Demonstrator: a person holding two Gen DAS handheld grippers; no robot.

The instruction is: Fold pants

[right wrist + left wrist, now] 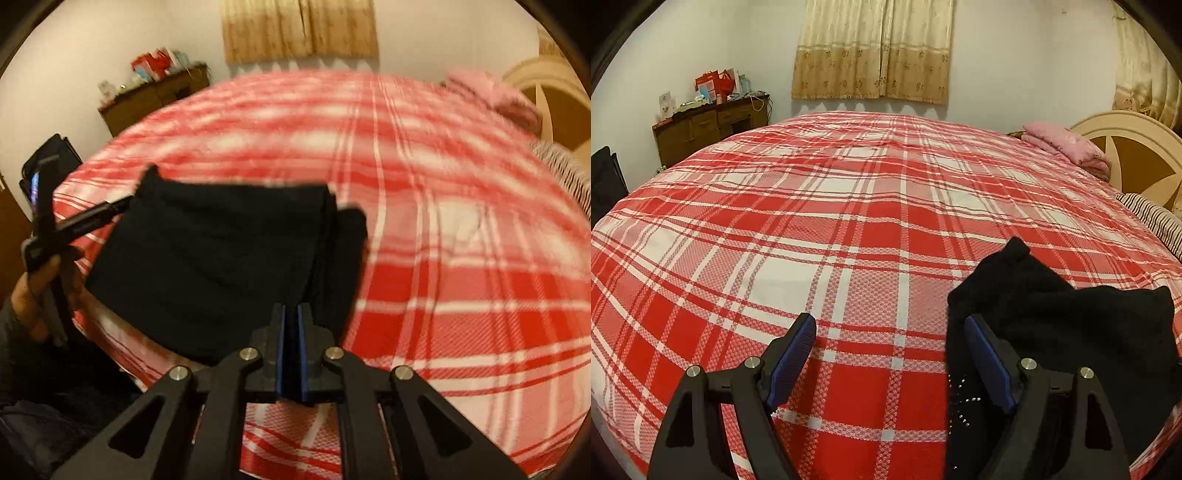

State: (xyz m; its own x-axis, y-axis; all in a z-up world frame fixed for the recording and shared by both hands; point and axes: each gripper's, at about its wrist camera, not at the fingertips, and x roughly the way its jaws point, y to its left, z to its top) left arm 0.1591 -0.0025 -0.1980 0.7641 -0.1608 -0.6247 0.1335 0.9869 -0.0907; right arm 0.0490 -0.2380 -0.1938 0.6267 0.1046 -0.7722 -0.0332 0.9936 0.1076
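Observation:
The black pants (1067,325) lie bunched on the red plaid bed (849,229), at the right of the left wrist view. My left gripper (890,336) is open, with its right finger against the pants' left edge and its left finger over bare bedspread. In the right wrist view the pants (221,258) hang as a folded black panel. My right gripper (291,314) is shut on their near edge and holds them up. The left gripper (88,218) also shows at the far left, at the pants' left corner.
A pink folded blanket (1067,146) and striped pillow (1156,218) lie by the cream headboard (1137,155) at the right. A wooden dresser (709,125) with clutter stands against the far left wall. Curtains (875,48) hang behind the bed.

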